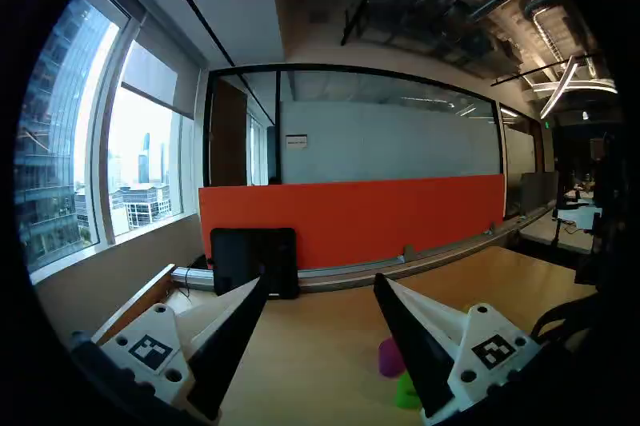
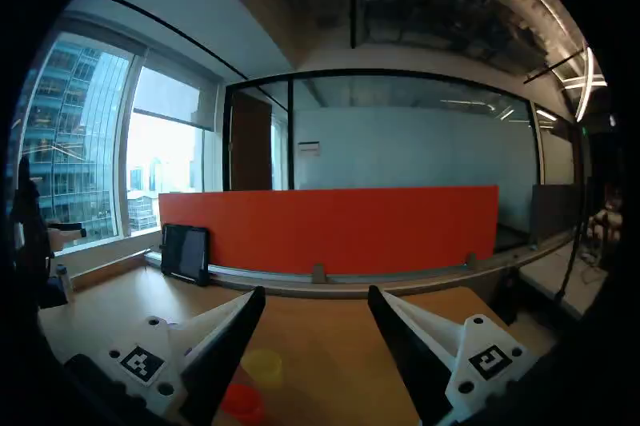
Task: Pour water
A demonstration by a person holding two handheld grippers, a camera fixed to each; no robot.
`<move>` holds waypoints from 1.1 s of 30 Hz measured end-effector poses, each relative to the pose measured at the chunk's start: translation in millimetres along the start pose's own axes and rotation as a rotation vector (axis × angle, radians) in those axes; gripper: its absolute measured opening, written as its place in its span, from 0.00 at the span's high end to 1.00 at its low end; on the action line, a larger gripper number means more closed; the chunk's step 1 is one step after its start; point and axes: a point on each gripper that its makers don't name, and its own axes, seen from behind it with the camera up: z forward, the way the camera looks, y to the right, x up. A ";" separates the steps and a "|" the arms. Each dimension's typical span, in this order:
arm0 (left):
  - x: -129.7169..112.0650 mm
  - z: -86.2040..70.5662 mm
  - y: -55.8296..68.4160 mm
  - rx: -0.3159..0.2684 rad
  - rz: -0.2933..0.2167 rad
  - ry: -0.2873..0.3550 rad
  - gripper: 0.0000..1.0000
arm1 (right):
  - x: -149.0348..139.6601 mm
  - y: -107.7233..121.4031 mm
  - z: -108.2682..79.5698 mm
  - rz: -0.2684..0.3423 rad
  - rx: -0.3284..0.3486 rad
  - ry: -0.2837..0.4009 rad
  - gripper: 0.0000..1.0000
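Left gripper [image 1: 320, 286] wide, empty; purple plastic cup [image 1: 390, 357], green plastic cup [image 1: 406, 392] by finger. Right gripper [image 2: 316, 292] wide, empty; yellow plastic cup [image 2: 262, 366], red plastic cup [image 2: 240, 402] near.

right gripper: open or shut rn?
Open. The right gripper has its fingers spread wide apart, with the desk showing between them and nothing gripped.

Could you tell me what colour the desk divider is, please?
Orange-red; the divider shows best in the right gripper view.
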 end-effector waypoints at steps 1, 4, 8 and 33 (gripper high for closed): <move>5.1 0.2 0.2 -0.003 0.003 0.002 0.03 | 4.6 0.0 0.5 0.001 0.002 0.000 0.01; 15.9 1.1 0.7 -0.014 0.003 0.007 0.03 | 14.5 -0.7 1.1 0.001 0.010 -0.002 0.01; 24.4 2.5 4.0 -0.041 -0.004 0.007 0.03 | 19.6 -4.0 1.3 -0.005 0.021 -0.007 0.01; 18.4 2.4 49.7 -0.282 0.057 -0.025 0.03 | 25.4 -49.3 -9.2 -0.009 0.292 -0.019 0.01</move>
